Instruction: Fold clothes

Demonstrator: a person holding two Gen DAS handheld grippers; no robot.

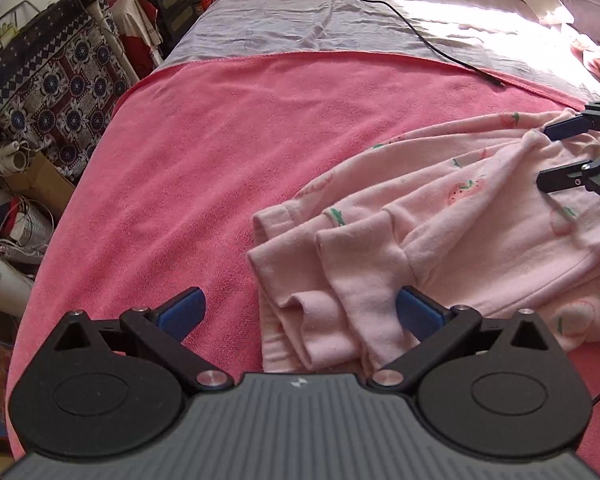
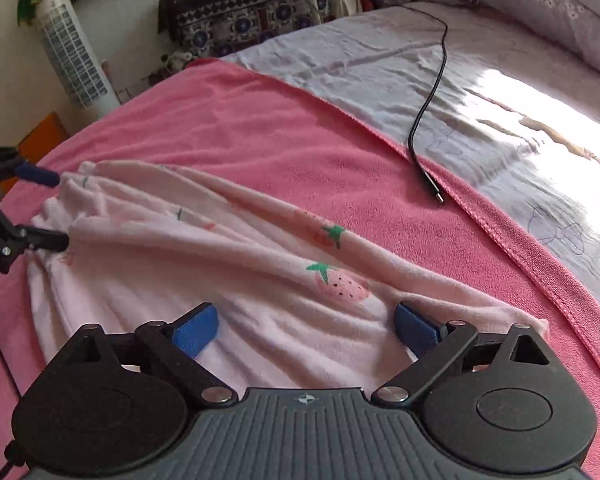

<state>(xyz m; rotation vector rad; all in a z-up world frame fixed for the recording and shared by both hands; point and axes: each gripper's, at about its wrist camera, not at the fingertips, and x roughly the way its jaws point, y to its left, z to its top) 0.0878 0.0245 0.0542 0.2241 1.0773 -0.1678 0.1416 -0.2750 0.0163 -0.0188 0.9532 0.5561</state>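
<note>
Left gripper (image 1: 300, 312): lower centre of left wrist view, jaws spread wide, blue pads (image 1: 182, 312) apart, angled downward. Right gripper (image 2: 306, 328): lower centre of right wrist view, jaws wide apart, nothing clamped, pointing downward; also visible at right edge of left wrist view.

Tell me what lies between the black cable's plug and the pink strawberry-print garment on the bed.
Only bare pink towel. The right wrist view shows the cable plug resting on it, apart from the garment, nothing between.

Pale pink strawberry-print garment (image 2: 236, 280), seemingly fleece.
</note>
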